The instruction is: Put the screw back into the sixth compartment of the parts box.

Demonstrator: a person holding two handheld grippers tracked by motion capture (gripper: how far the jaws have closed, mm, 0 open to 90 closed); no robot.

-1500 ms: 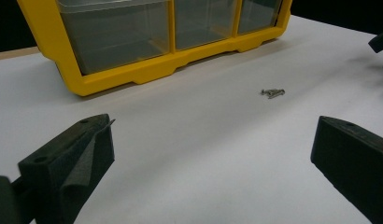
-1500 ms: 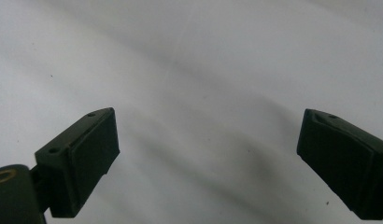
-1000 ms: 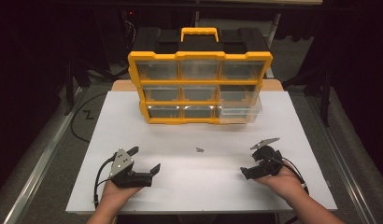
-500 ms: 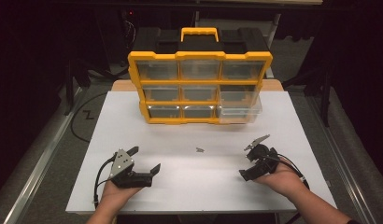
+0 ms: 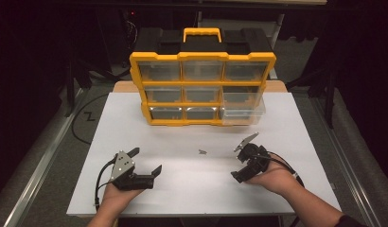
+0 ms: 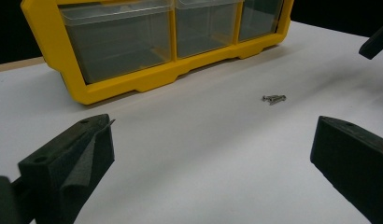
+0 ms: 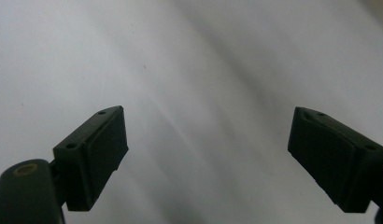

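A yellow and black organizer (image 5: pixel 202 90) with clear drawers stands at the back of the white table (image 5: pixel 296 137); its lower right drawer (image 5: pixel 242 112) is pulled out a little. A few small screws (image 5: pixel 202 152) lie on the table in front of it. My left gripper (image 5: pixel 146 160) rests open at the front left, left of the screws. In the left gripper view its jaws stand wide apart around bare table (image 6: pixel 213 163), with the screws (image 6: pixel 273 98) ahead and the organizer (image 6: pixel 133 79) behind. My right gripper (image 5: pixel 239 161) is open, right of the screws, and points down at the table (image 7: pixel 206 154).
A black cable (image 5: pixel 83 123) trails over the floor left of the table. A wooden board edge (image 5: pixel 123 87) shows behind the white surface. A tip of the right gripper's jaw (image 6: pixel 376 42) shows at the left gripper view's upper right.
My right gripper has moved left and a little forward, closer to the screws, and tilted down. The left gripper has stayed where it was.
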